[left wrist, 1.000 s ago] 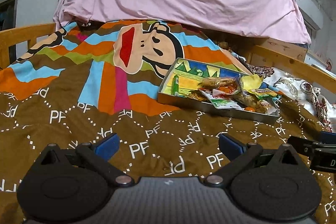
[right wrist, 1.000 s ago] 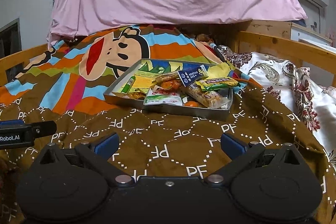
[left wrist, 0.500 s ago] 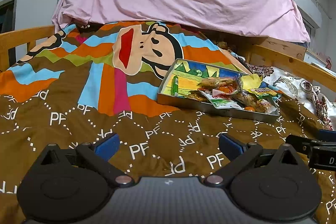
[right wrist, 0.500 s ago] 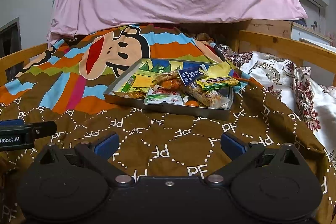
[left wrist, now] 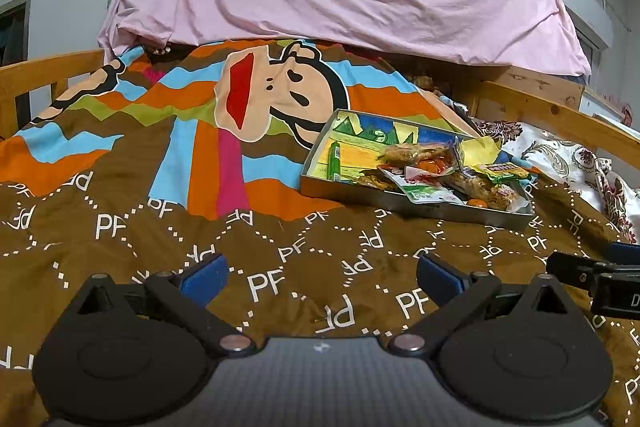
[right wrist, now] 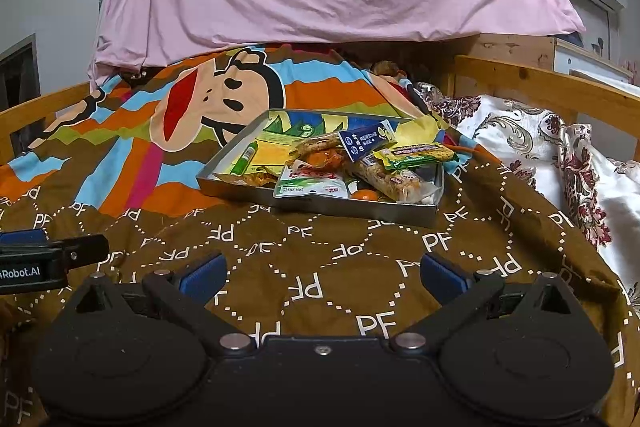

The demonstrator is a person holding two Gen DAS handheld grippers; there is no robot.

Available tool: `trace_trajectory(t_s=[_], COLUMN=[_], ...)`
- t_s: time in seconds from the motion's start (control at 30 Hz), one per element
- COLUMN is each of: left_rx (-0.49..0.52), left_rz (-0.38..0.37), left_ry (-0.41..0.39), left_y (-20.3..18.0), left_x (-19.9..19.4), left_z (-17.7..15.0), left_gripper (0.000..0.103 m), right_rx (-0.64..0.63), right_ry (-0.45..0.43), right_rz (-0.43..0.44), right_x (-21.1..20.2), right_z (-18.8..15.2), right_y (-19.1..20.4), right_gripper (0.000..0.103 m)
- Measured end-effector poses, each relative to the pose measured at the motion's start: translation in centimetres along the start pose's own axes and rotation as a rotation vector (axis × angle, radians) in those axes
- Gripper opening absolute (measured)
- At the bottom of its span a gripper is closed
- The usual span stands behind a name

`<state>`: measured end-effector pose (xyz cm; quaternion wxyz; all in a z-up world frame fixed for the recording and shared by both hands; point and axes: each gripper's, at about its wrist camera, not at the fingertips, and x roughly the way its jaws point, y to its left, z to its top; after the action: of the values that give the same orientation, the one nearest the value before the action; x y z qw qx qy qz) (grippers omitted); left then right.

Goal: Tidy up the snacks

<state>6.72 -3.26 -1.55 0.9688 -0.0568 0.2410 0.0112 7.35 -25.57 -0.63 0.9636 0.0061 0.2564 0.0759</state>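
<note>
Snack packets (right wrist: 332, 167) are lying heaped in a shallow grey metal tray (right wrist: 320, 203) on the brown patterned bedspread (right wrist: 320, 267), overlapping, labels unreadable; left hand-held gripper (left wrist: 320, 275) and right hand-held gripper (right wrist: 322, 273) are hovering wide, empty.

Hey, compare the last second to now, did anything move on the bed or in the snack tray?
Almost nothing. Both tools, left and right, stay open and empty above the blanket, with only slight camera drift. The snacks remain piled in the metal tray, untouched.
</note>
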Motion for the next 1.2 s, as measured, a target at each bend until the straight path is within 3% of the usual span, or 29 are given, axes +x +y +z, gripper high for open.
trace_trajectory(t_s=[1.2], left_rx=[0.001], left_rz=[0.001], left_ry=[-0.001], left_y=[-0.07], left_x=[0.04], left_z=[-0.1], left_gripper=[0.103], right_rx=[0.011], right_ry=[0.004], right_rz=[-0.012], right_x=[0.05], right_z=[-0.22], right_y=[0.0], right_gripper=[0.102])
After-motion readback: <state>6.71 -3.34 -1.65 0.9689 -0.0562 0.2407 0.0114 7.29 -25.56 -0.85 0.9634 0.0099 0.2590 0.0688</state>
